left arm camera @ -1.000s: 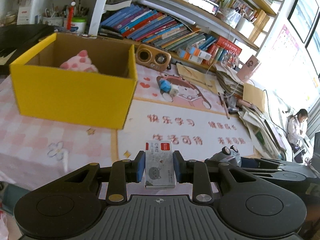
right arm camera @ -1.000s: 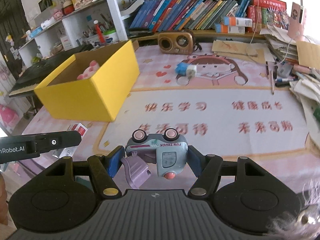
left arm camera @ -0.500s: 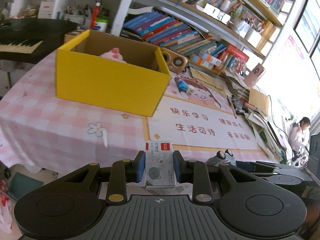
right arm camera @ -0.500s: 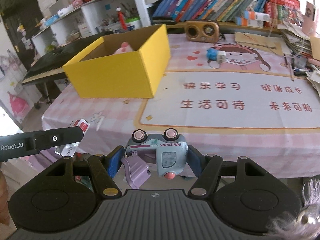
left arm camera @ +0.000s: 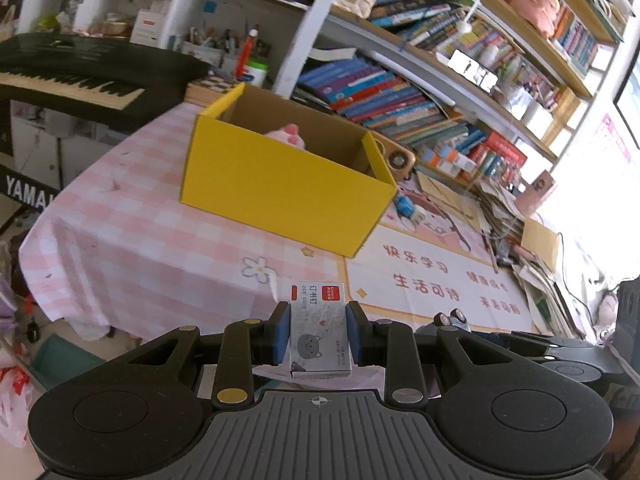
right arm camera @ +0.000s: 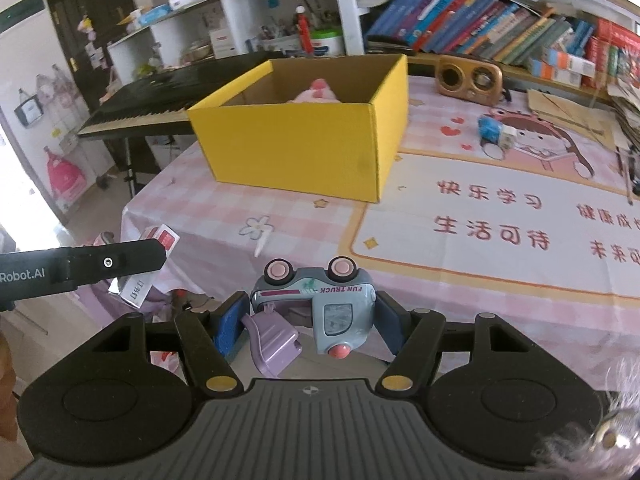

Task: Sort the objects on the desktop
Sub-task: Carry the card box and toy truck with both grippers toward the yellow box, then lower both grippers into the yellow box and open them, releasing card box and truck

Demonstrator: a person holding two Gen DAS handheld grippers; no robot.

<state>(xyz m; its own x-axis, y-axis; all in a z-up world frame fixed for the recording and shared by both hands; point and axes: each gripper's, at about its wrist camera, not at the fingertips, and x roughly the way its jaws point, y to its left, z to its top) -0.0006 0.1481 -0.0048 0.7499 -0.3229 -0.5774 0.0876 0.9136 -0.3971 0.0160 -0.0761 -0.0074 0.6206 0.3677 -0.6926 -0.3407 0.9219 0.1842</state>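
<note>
Left wrist: left tool [left arm camera: 318, 334] clenched on staple box [left arm camera: 319, 334], off the bench edge, yellow box [left arm camera: 280, 188] ahead, likely the drop target.
Right wrist: right tool [right arm camera: 308, 322] clamps toy truck [right arm camera: 320, 306] sideways, also short of the box.

Both hand-held grippers have withdrawn from the yellow box [left arm camera: 280, 196].

You've got plenty of daylight here, coming in from the window side and blowing the right edge of your left wrist view out to pure white. Your yellow box [right arm camera: 304, 148] stays evenly lit, with just a soft shadow at its base on the tablecloth [right arm camera: 240, 200]. Fisheye bends your bookshelves [left arm camera: 420, 92] hard toward the edges, and the fuzzy thing in the right view's bottom corner is out of focus.
</note>
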